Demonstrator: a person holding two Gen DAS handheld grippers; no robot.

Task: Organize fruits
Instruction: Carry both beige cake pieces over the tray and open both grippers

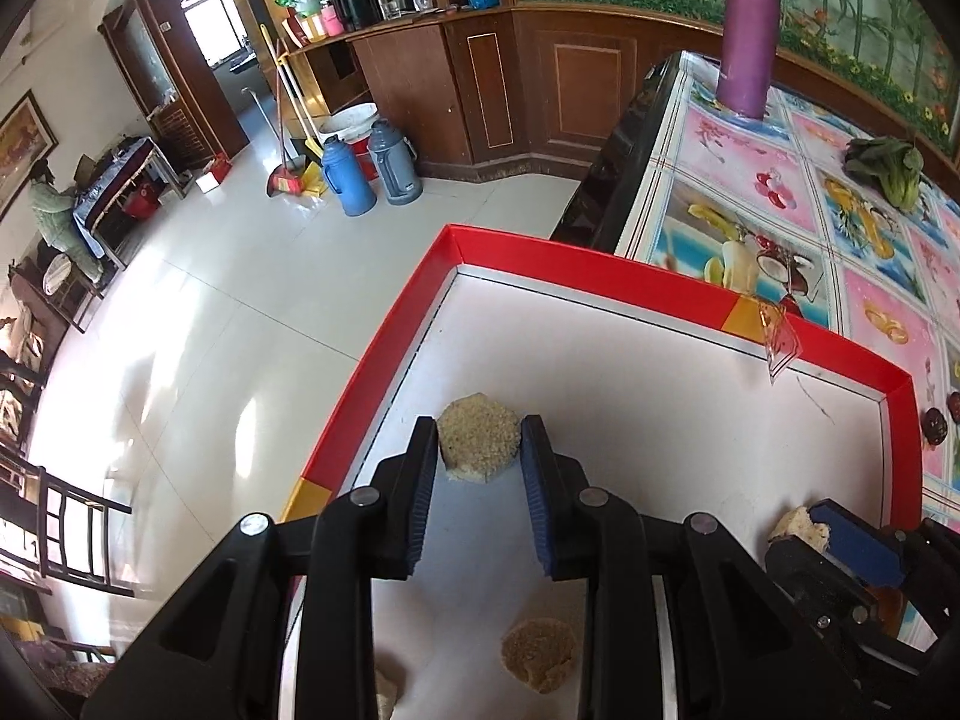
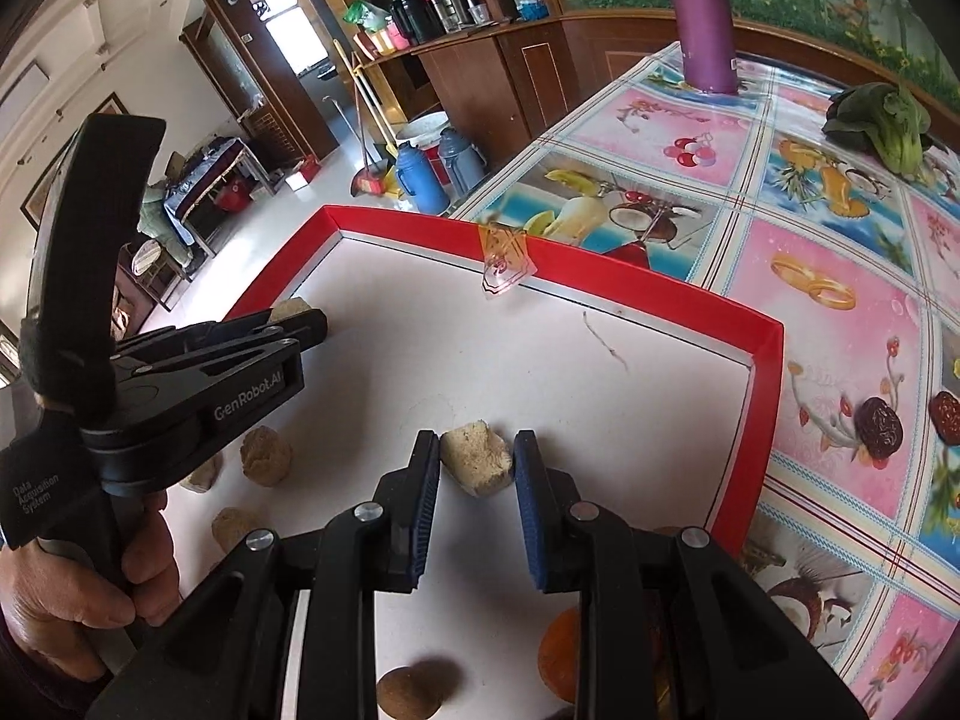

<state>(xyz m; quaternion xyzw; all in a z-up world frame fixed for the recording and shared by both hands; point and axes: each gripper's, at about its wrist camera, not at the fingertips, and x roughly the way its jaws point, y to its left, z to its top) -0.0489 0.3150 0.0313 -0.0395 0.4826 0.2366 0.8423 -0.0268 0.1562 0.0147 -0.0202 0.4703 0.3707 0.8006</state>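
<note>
Inside the red-rimmed tray [image 2: 762, 372], which is lying on the tabletop [image 2: 840, 324] with its near-left corner overhanging the floor, several crumbly tan pieces are sitting on the white base. They are looking dry and grainy, more like pressed cakes than fresh fruit.

Nearest the right camera, a round brown lump [image 2: 414, 690] is lying at the tray's near edge, with an orange piece [image 2: 558, 654] just beside it, partly hidden behind the right tool [image 2: 477, 465]. That tool's two blue pads are standing apart around a pale, blocky chunk [image 2: 477, 462]; the left pad is touching it, while on the right it cannot be told whether the pad is pressing.

Toward the tray's left side, the left tool [image 1: 480, 450] is straddling a flat, hexagon-like tan cake [image 1: 479, 445], its pads close on both sides, though a firm clamp cannot be confirmed. A hand [image 2: 78, 594] is gripping this tool's handle, and its black body is reading "GenRobot.AI" and "Data Acquisition System". Two more tan lumps [image 2: 265, 463] are sitting near it.

At the tray's far rim, a clear plastic tab [image 2: 503, 267] is sticking up. Outside the tray's right edge, two dark wrinkled dates [image 2: 879, 425] are resting on the flowered cloth. Near the tabletop's far edge, a leafy green vegetable [image 2: 882, 120] is lying and a purple bottle [image 2: 702, 18] is standing upright.
</note>
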